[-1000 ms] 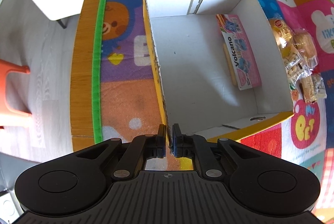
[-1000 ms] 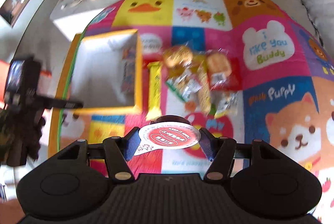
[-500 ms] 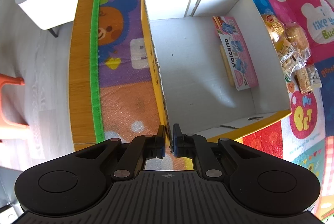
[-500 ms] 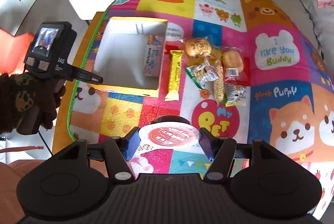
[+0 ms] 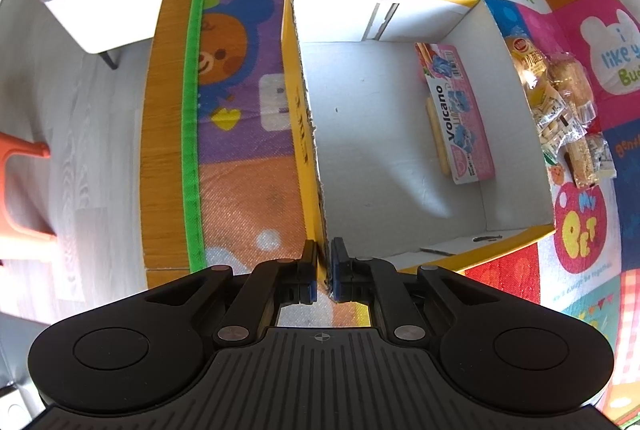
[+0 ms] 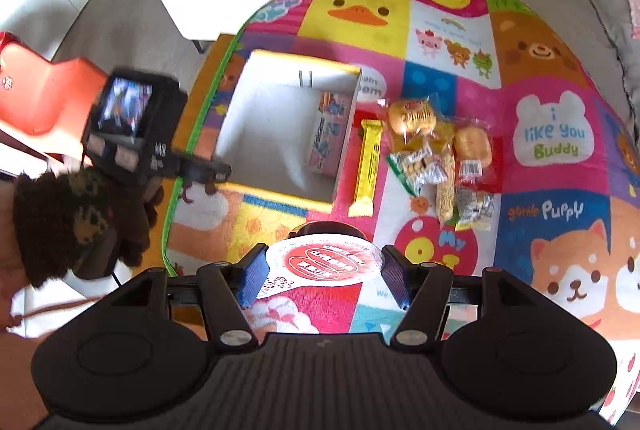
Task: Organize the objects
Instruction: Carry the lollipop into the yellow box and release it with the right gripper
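The left gripper (image 5: 324,266) is clamped on the near corner of the left wall of the yellow cardboard box (image 5: 306,133), one finger outside and one inside. The box stands on the cartoon play mat (image 5: 240,101). Inside it, a pink Volcano snack box (image 5: 458,117) lies against the right wall.

The right gripper (image 6: 322,272) holds a round cup with a red and white lid (image 6: 324,260) between its blue pads (image 6: 252,276), above the mat and near the front of the box. The pads seem to touch the lid rim, but the contact is partly hidden. To the right of the box, a yellow bar (image 6: 366,165) lies just beside its wall, and a heap of wrapped snacks (image 6: 440,153) lies next to it.
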`<move>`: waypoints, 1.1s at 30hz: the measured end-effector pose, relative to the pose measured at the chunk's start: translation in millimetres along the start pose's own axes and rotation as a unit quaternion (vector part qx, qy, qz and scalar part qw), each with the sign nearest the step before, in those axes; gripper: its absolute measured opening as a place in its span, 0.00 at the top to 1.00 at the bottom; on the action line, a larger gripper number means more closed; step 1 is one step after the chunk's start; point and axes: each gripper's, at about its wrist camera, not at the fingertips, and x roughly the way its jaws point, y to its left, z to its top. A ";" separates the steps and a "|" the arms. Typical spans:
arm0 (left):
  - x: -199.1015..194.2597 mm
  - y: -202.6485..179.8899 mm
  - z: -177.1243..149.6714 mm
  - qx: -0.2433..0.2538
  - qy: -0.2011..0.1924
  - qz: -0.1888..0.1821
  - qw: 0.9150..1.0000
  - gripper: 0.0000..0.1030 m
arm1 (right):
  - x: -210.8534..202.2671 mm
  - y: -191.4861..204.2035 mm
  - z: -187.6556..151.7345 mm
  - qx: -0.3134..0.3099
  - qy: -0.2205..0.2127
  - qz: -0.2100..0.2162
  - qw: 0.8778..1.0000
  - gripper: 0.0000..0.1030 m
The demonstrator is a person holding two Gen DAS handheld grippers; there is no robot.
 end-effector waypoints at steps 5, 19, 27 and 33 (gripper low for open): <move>-0.5 0.9 -1.6 -0.002 -0.003 -0.002 1.000 0.92 | -7.6 8.4 29.9 -0.046 -0.011 -0.017 0.999 0.41; 1.2 9.1 -3.8 -0.026 -0.005 -0.012 1.000 0.92 | 15.7 15.7 121.2 -0.004 -0.062 0.047 0.997 0.19; 2.7 8.8 -0.4 -0.031 0.002 -0.009 0.999 0.92 | 42.4 -59.6 52.6 0.108 -0.034 0.026 0.993 0.19; 1.1 7.3 0.5 -0.029 0.009 -0.004 1.000 0.92 | 83.5 -106.4 -22.6 0.163 0.021 -0.015 0.986 0.19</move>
